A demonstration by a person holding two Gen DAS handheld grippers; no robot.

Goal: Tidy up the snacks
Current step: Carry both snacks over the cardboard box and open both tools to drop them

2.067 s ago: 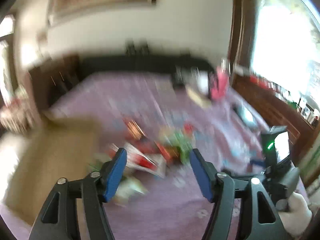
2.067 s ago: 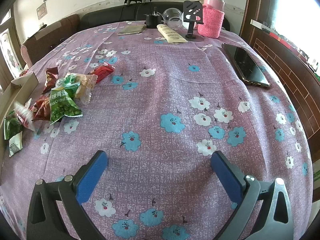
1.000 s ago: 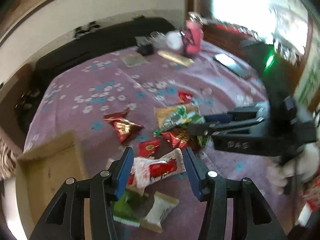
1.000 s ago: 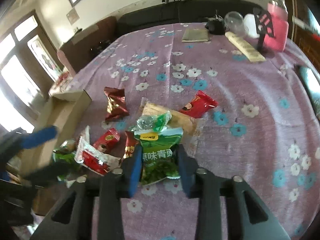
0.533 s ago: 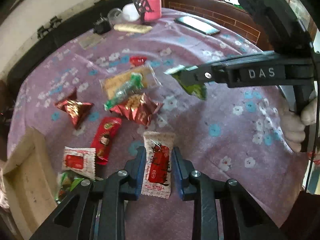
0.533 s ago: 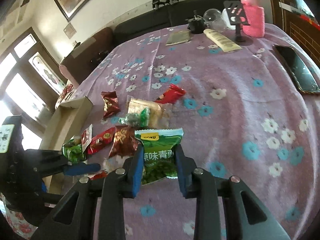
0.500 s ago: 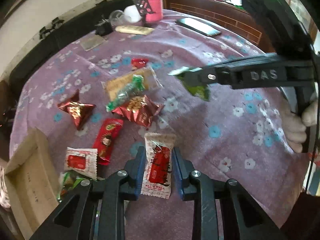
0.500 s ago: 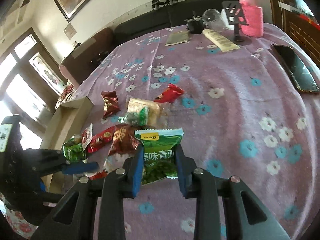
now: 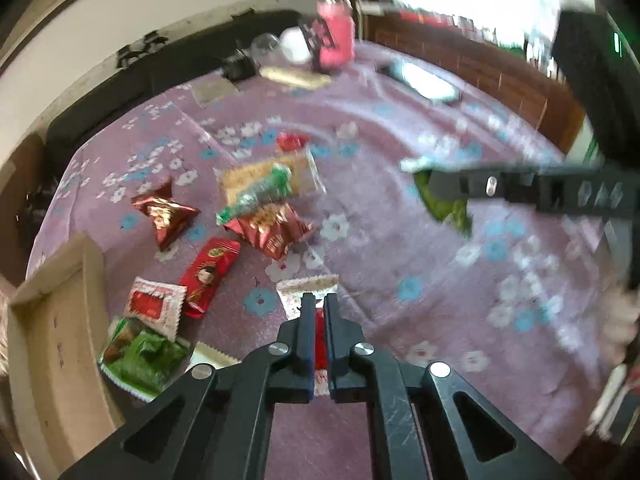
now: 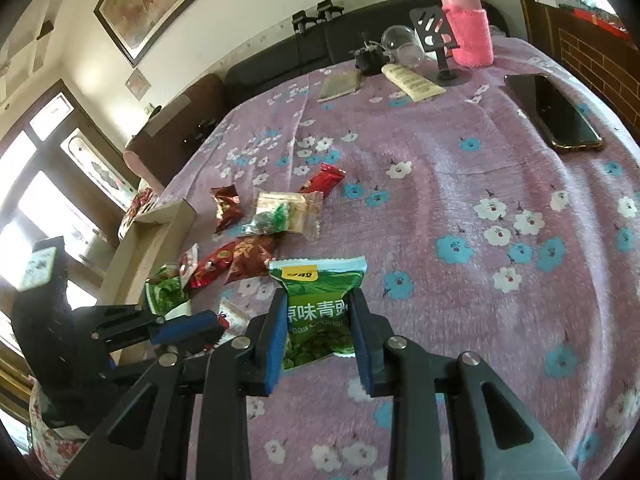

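My left gripper [image 9: 316, 304] is shut on a white and red snack packet [image 9: 308, 286] low over the purple flowered cloth [image 9: 380, 248]. My right gripper [image 10: 320, 300] is shut on a green pea bag [image 10: 320, 280] and holds it above the cloth; the bag also shows in the left wrist view [image 9: 442, 204]. Loose snacks lie in a cluster: a dark red pouch [image 9: 164, 212], a red bar [image 9: 208, 270], a foil red packet [image 9: 272, 228], a clear cracker pack [image 9: 268, 184], a green packet [image 9: 140, 354]. An open cardboard box [image 9: 52, 332] sits at the left edge.
A pink bottle [image 10: 466, 20], phone stand [image 10: 434, 40], clear cup [image 10: 400, 44], tube [image 10: 412, 78] and flat card [image 10: 340, 84] stand at the far side. A black phone [image 10: 554, 114] lies at the right. A dark sofa [image 10: 280, 60] runs behind the table.
My left gripper has shut on the white and red packet. My right gripper still holds the green pea bag and has carried it a little to the right.
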